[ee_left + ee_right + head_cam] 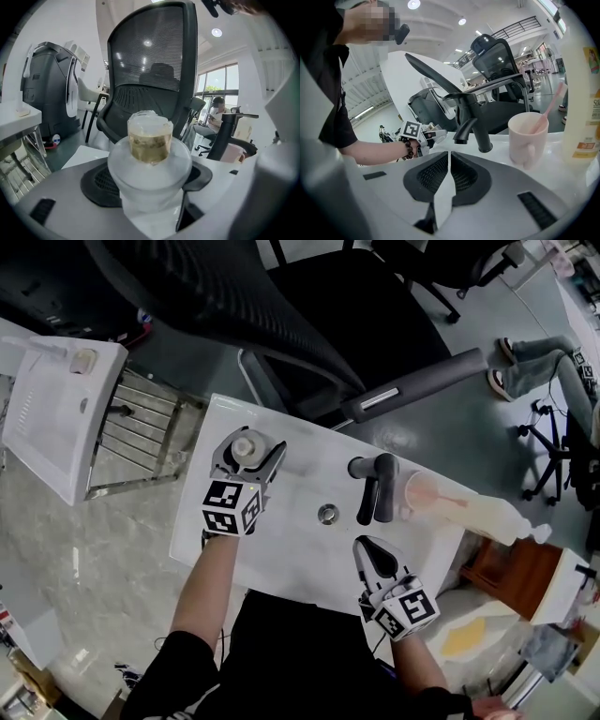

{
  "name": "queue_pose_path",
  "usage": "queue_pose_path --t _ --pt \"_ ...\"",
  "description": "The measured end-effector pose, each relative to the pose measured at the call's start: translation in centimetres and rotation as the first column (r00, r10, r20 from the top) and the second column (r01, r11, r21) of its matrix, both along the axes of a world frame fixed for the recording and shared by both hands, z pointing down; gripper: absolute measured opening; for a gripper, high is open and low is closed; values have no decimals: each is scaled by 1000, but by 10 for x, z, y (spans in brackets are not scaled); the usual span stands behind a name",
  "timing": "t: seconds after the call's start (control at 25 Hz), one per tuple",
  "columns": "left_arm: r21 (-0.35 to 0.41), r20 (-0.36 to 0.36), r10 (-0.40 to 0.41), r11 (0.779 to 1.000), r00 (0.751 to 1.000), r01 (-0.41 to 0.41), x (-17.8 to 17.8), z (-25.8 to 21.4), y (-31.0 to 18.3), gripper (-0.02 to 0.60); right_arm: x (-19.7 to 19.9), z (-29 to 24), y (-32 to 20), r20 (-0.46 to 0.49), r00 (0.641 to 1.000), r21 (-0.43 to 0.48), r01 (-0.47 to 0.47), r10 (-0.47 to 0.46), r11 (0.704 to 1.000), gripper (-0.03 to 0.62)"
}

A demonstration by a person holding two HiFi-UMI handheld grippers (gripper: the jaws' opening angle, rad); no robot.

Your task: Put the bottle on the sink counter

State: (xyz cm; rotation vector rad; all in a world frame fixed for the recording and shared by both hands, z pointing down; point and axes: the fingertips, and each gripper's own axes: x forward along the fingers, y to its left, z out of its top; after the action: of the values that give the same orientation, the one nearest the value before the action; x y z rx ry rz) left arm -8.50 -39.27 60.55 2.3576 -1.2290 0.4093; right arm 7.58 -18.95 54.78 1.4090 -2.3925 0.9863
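The bottle stands upright between the left tongs, over the far left part of the surface. The right tongs hover at the surface's near edge, well to the right of the left tongs and nearer the person. The drain lies between the two tongs. Just beyond the right tongs stands the tap. To the right of the tap, beyond the right tongs, sits a mug with a toothbrush in it. A second bottle is further right. A chair stands behind the surface, beyond the left tongs. A rack stands off the surface, left of the left tongs.
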Motion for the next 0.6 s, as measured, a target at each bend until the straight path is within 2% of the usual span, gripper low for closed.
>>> queue_pose_path --t 0.36,0.6 --pt "-15 44 12 1000 999 -12 9 15 -9 351 4 4 -5 17 1000 -26 -18 19 999 34" --pt "-14 139 16 1000 990 -14 13 25 -13 351 9 8 -7 15 999 -39 -34 35 999 34"
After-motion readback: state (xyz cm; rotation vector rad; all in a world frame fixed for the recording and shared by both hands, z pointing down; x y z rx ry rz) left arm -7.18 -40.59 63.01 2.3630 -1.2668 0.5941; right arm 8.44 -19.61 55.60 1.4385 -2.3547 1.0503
